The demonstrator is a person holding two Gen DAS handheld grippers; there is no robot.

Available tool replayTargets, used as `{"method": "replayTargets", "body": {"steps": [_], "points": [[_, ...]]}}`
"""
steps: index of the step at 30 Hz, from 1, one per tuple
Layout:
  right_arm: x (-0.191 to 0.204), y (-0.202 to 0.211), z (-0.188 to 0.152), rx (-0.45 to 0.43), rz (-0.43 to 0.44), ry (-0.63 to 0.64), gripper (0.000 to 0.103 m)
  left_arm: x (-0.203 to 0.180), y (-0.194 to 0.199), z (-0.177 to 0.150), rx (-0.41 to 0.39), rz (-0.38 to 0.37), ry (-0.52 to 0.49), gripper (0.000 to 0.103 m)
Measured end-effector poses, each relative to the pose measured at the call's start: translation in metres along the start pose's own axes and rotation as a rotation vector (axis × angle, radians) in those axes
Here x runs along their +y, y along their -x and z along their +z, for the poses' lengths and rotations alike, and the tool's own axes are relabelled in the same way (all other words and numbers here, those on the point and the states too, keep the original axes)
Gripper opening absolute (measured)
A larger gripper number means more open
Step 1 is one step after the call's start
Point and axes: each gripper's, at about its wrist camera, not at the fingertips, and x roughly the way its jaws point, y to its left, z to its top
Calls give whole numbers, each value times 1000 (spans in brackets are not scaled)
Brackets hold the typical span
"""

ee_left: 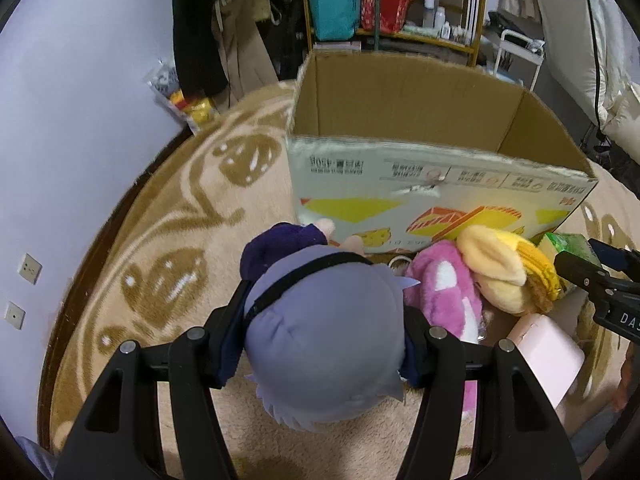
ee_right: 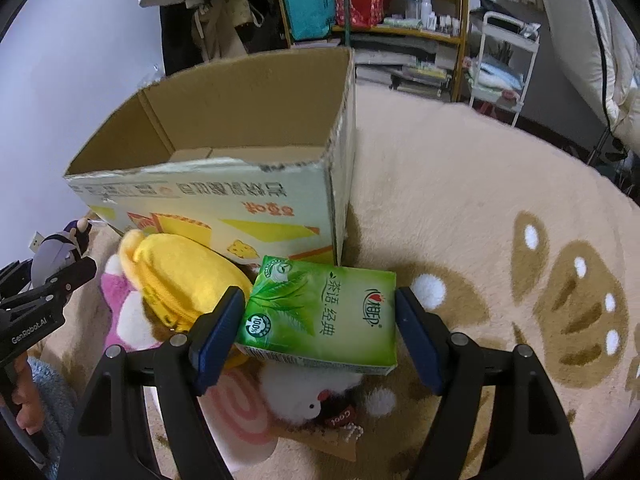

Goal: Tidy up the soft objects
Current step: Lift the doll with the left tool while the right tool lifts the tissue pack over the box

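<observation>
While the left claw (ee_left: 324,344) clamps the grey plush doll (ee_left: 320,336), the right claw (ee_right: 320,336) grips the green tissue pack (ee_right: 320,316).

The doll (ee_left: 320,336) was grey-lilac with a dark purple sleeve, the tissue pack (ee_right: 320,312) green, the pouch (ee_right: 184,276) yellow, the plush (ee_left: 444,284) pink and white — the rug (ee_right: 480,200) beige with brown leaf shapes.
</observation>
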Motion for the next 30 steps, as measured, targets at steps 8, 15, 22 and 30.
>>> {"method": "replayTargets", "body": {"steps": [8,15,22,30], "points": [[0,44,0,-137,3,-15,80,7,36,-1,-115,22,15,61],[1,93,-1,-290,23,-25,80,8,77,-2,-260,47,0,61],[2,132,1,-445,16,-6,80,2,114,5,-400,32,-39,61],[-1,144,15,-540,44,-6,80,-7,126,30,-454,33,-61,61]]}}
